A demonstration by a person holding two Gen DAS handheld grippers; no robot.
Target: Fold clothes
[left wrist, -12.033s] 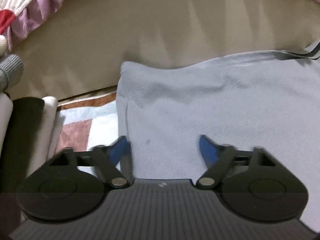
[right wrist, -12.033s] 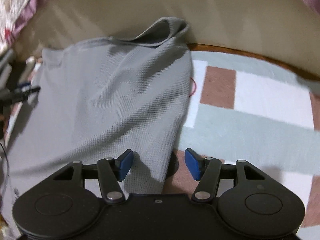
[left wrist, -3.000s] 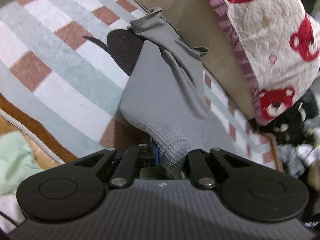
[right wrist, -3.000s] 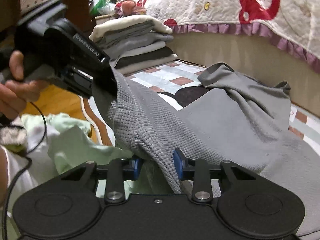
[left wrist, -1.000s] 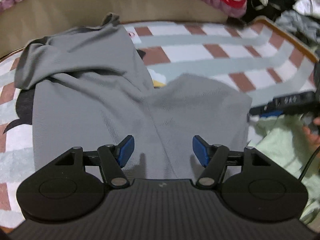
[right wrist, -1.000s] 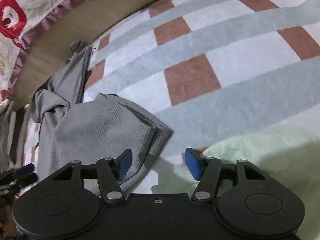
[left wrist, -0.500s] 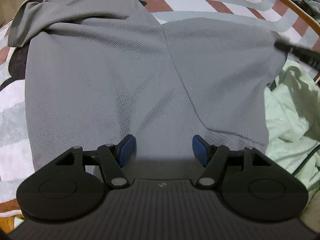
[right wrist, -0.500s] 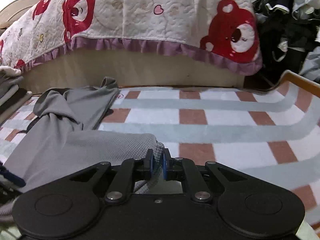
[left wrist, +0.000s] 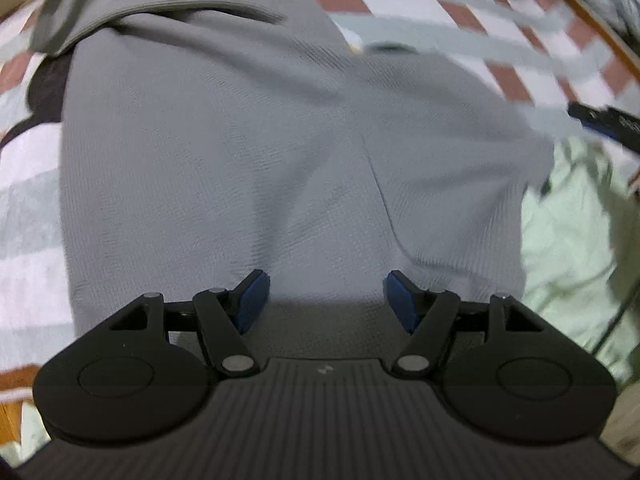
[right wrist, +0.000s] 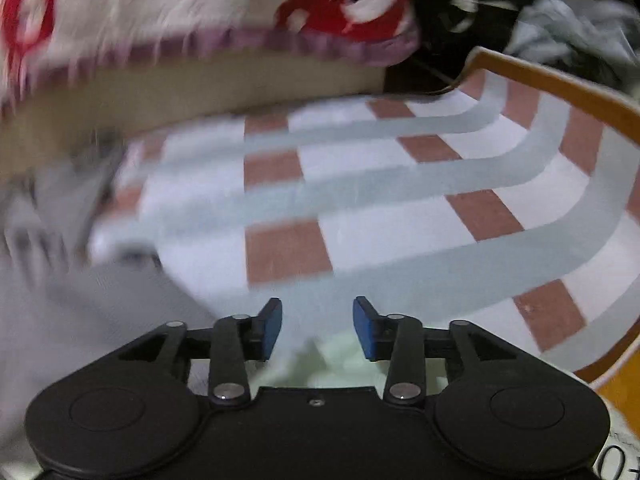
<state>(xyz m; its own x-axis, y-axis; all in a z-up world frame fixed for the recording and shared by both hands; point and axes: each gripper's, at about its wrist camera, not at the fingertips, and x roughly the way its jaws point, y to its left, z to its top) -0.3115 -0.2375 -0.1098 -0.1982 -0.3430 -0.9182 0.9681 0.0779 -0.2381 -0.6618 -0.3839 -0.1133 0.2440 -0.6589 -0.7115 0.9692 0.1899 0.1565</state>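
Observation:
A grey waffle-knit garment (left wrist: pixel 260 152) lies spread on the checked rug, with a fold line down its middle and its sleeve bunched at the far end. My left gripper (left wrist: pixel 325 300) hovers open over the garment's near edge, nothing between its blue pads. In the right wrist view the same garment (right wrist: pixel 92 300) is a blur at the lower left. My right gripper (right wrist: pixel 317 330) is open above the rug and a pale green cloth (right wrist: pixel 332 368), holding nothing. The right gripper's tip (left wrist: pixel 600 124) shows at the right edge of the left wrist view.
The rug (right wrist: pixel 400 208) has brown, white and grey-green checks and an orange border (right wrist: pixel 560 80). A bed with a bear-print quilt (right wrist: pixel 200 12) stands behind. Dark clothes (right wrist: pixel 540 8) are piled at the far right. The pale green cloth (left wrist: pixel 568 248) lies right of the garment.
My right gripper has opened and let go of the grey garment's edge, then swung right over the rug. My left gripper stays open and has shifted slightly over the garment.

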